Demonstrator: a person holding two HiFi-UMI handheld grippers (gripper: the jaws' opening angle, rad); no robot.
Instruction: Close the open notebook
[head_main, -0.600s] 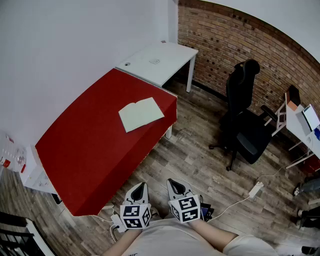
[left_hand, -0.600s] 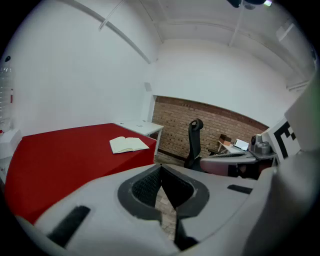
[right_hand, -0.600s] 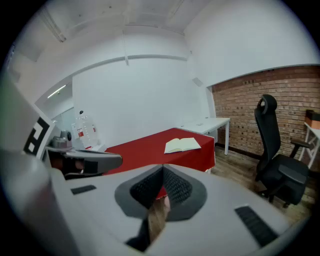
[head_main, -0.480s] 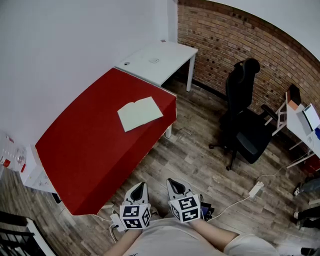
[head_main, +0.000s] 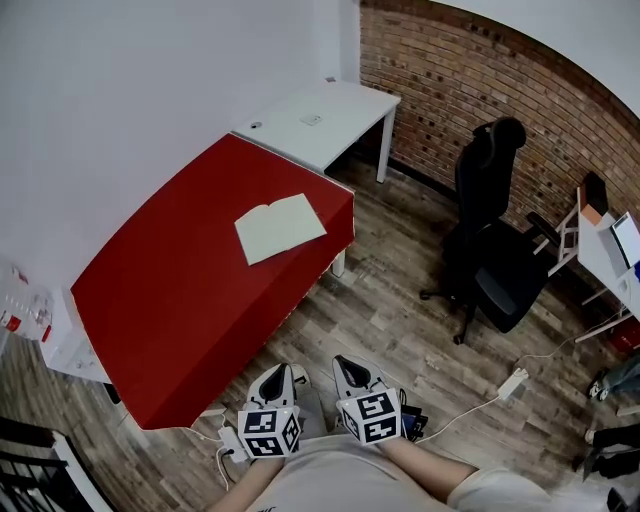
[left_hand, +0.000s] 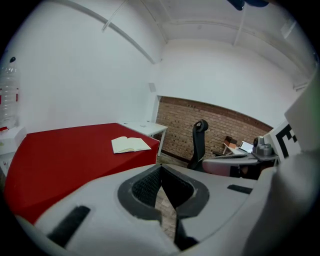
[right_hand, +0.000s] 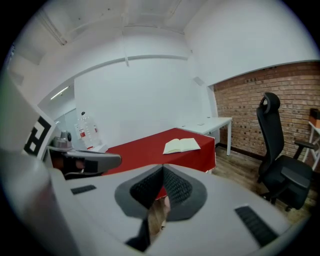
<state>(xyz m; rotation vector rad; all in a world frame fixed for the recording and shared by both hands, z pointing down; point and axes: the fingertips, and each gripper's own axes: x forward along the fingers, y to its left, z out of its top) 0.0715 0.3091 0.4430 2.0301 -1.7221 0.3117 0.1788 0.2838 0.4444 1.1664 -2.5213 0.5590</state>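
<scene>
One risk, as I judge it: the open notebook (head_main: 281, 228) lies by the far right edge of the red table (head_main: 170, 300), so a clumsy nudge could slide it off. My left gripper (head_main: 281, 372) and right gripper (head_main: 344, 364) are both closed tight on nothing. They sit off the table's near corner, well apart from the notebook.
</scene>
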